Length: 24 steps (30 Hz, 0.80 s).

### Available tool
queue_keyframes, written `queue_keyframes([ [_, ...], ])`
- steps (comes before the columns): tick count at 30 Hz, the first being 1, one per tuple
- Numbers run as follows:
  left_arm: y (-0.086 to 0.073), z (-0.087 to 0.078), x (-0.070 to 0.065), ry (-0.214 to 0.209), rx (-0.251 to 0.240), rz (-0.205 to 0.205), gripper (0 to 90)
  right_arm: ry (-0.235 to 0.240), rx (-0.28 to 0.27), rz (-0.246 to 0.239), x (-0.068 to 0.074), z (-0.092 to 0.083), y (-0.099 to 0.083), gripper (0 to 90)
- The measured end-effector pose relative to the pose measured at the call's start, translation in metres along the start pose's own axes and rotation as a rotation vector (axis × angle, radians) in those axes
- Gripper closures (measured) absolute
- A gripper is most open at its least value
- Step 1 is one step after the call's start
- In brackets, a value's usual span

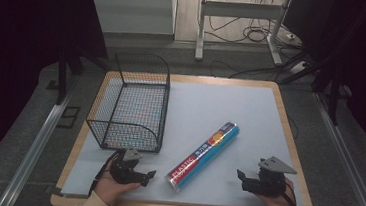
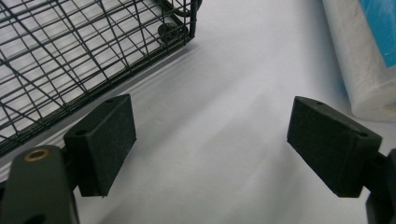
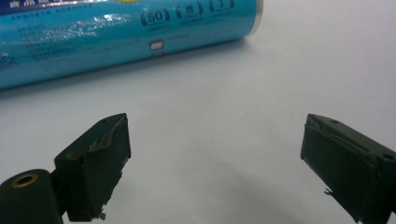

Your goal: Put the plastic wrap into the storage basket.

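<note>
Left hand-held gripper (image 1: 148, 176): it sat nearest the camera at the near edge of the counter, held in the person's left hand (image 1: 113, 185), its jaws spread wide with nothing between them; in the left gripper view (image 2: 211, 140) only bare sheet lay between the two black pads.
Right hand-held gripper (image 1: 242, 179): it was held in the person's right hand (image 1: 277, 201) at the near right of the counter, jaws wide apart and empty, pointing toward the roll; the right gripper view (image 3: 215, 163) showed bare sheet between the pads.
Roll (image 1: 203, 156): a long blue tube with a red band and white lettering lay flat on the sheet between the two hand-held grippers, set on a slant, its near end close beside the left hand-held gripper and its far end running away to the right. Neither hand-held gripper touched it. In the right gripper view the roll (image 3: 126, 37) lay crosswise just beyond the jaws; in the left gripper view its white end (image 2: 359, 60) showed off to the right of the jaws.
Wire basket (image 1: 133, 103): a black mesh basket stood upright just beyond the left hand-held gripper, well apart from the right one; its corner (image 2: 177, 32) showed ahead and left of the left jaws.
Counter (image 1: 250, 114): it had a wooden rim and was covered by a pale blue-grey sheet.
</note>
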<state>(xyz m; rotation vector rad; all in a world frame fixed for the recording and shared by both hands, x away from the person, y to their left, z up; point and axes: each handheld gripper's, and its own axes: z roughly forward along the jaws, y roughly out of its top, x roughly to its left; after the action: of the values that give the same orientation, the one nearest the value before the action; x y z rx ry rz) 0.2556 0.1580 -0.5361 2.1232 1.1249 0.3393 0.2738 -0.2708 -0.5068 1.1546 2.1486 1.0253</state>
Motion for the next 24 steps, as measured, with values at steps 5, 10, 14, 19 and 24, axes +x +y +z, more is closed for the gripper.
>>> queue_keyframes([
  [5, 0.002, -0.003, -0.003, 0.001, 0.004, 0.004, 15.6, 0.011, 0.012, -0.016, 0.002, 0.003, 0.001, 7.8],
  [10, 0.011, -0.005, -0.005, -0.011, 0.014, -0.007, 17.9, 0.016, 0.014, -0.012, 0.001, -0.001, -0.002, 8.0],
  [14, 0.016, -0.007, -0.006, -0.012, 0.01, -0.01, 18.0, 0.016, 0.013, -0.005, -0.003, -0.006, -0.005, 8.2],
  [19, 0.018, -0.007, -0.01, 0.003, 0.016, -0.005, 17.9, 0.024, -0.008, -0.004, -0.008, -0.008, -0.004, 8.8],
  [24, 0.019, -0.011, -0.018, 0.02, 0.017, 0.008, 17.5, 0.029, -0.005, -0.01, -0.007, -0.006, -0.003, 8.9],
])
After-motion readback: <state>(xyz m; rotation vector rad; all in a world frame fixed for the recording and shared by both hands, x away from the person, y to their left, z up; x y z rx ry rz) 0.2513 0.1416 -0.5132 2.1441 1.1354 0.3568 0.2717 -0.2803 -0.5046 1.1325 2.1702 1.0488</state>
